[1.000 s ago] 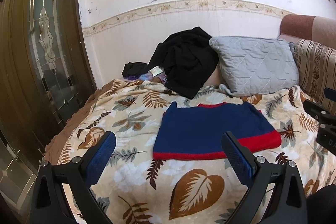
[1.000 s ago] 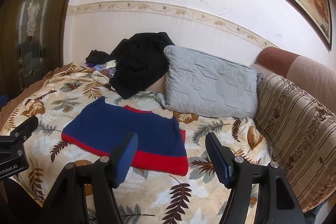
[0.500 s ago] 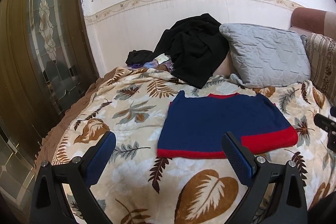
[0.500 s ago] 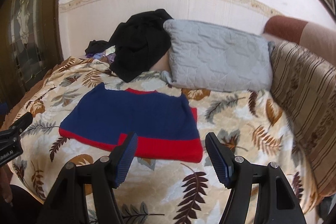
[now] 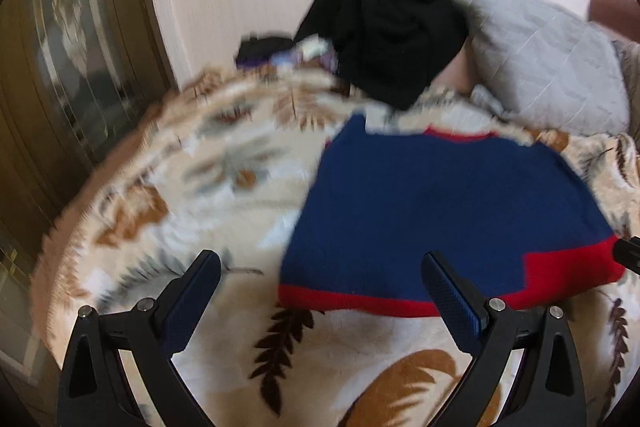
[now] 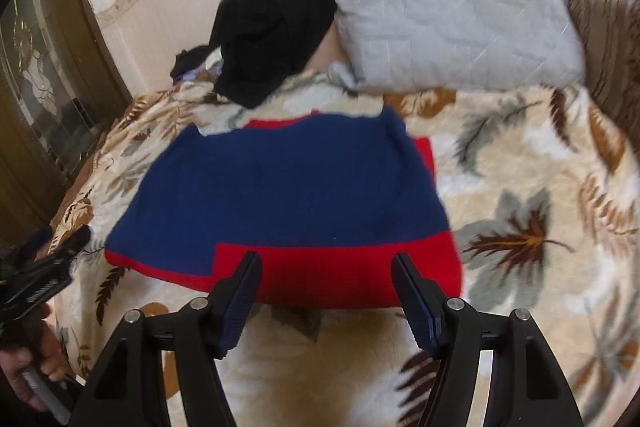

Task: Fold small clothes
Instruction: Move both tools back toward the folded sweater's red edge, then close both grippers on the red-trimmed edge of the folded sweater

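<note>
**Ana:** Both tongs first. How do they stand?

**Ben:** Left gripper has its two blue-padded fingers spread wide, nothing between them but bedding and the near left corner of the garment beyond. Right gripper is likewise parted, holding nothing, its fingertips over the red band at the near edge.

**Ana:** And the garment?

**Ben:** A small knitted sweater, navy blue with red trim, lies flat on a cream fleece blanket printed with brown and grey leaves. In the left wrist view the sweater sits ahead and to the right, its red hem nearest the camera. It looks partly folded: a broad red block shows at the near right corner, and a red strip peeks out along the right side.

**Ana:** Does either tong touch it?

**Ben:** I cannot tell for certain; the pads appear above the cloth, not pressing on it.

**Ana:** What lies behind?

**Ben:** A heap of black clothing against the white wall, just beside a grey quilted pillow. At the left edge of the right wrist view, a hand grips the other tool's handle.
</note>
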`<state>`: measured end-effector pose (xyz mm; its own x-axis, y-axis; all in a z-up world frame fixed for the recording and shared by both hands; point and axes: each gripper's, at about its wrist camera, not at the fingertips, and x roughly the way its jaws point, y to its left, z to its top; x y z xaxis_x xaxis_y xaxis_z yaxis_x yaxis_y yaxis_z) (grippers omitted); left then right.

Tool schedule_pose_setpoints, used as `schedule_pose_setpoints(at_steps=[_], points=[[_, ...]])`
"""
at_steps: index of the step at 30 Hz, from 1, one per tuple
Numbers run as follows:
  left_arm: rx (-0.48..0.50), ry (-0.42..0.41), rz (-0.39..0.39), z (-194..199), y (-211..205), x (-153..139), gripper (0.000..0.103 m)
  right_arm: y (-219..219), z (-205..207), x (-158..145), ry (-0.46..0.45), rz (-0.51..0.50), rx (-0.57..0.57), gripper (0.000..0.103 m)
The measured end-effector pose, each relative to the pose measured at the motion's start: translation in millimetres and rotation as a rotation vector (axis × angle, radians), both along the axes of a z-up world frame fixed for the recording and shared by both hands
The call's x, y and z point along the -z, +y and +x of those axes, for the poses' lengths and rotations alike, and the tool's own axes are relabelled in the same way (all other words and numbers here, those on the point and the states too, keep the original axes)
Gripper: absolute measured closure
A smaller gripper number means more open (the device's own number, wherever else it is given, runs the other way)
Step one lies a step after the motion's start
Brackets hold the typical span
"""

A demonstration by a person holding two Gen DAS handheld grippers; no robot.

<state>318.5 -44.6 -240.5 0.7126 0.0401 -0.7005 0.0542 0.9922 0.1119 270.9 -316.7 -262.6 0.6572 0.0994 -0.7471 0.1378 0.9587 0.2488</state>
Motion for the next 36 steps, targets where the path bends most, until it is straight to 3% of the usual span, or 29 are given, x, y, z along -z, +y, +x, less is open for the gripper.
schedule_pose_setpoints(at_steps=[3, 5, 7, 9, 11, 16, 19, 22, 28, 30, 32, 36], points=[[-0.049, 0.078, -0.028, 19.4, 4.8, 21.6, 0.003, -5.8, 15.4, 13.4, 0.019, 0.062, -0.001, 0.032], [-0.095, 0.085, -0.010, 27.8, 8.1, 29.8, 0.003, -12.6, 25.3, 22.7, 0.032, 0.094, 0.021, 0.032], [-0.130, 0.098, 0.032, 34.7, 10.4, 40.0, 0.003, -20.7, 35.3, 37.0, 0.080, 0.124, 0.046, 0.032], [-0.142, 0.168, 0.043, 43.0, 13.7, 55.7, 0.003, -24.2, 42.6, 53.3, 0.154, 0.128, 0.056, 0.033], [-0.150, 0.155, 0.026, 41.0, 14.7, 53.2, 0.003, -22.9, 42.1, 50.8, 0.140, 0.118, 0.054, 0.033], [-0.101, 0.045, 0.128, 29.3, -6.0, 38.5, 0.003, -13.4, 33.4, 30.9, 0.059, 0.068, 0.033, 0.032], [-0.090, 0.115, 0.156, 35.3, -11.4, 53.3, 0.003, -9.5, 42.6, 52.1, 0.174, 0.096, -0.001, 0.032], [-0.093, 0.119, 0.112, 34.5, -6.2, 45.9, 0.003, -6.7, 38.2, 45.4, 0.145, 0.082, -0.012, 0.032], [-0.128, 0.114, 0.006, 29.9, 18.4, 33.6, 0.003, -18.9, 29.6, 38.5, 0.083, 0.234, -0.012, 0.032], [-0.140, 0.138, -0.061, 25.7, 30.4, 32.6, 0.003, -12.7, 30.0, 36.0, 0.072, 0.285, -0.047, 0.032], [-0.135, 0.183, -0.182, 18.6, 42.3, 33.4, 0.003, -9.0, 29.6, 38.5, 0.079, 0.371, -0.082, 0.032], [-0.073, 0.291, -0.357, 10.3, 43.5, 45.6, 0.003, -8.6, 28.2, 52.5, 0.122, 0.523, -0.096, 0.032]])
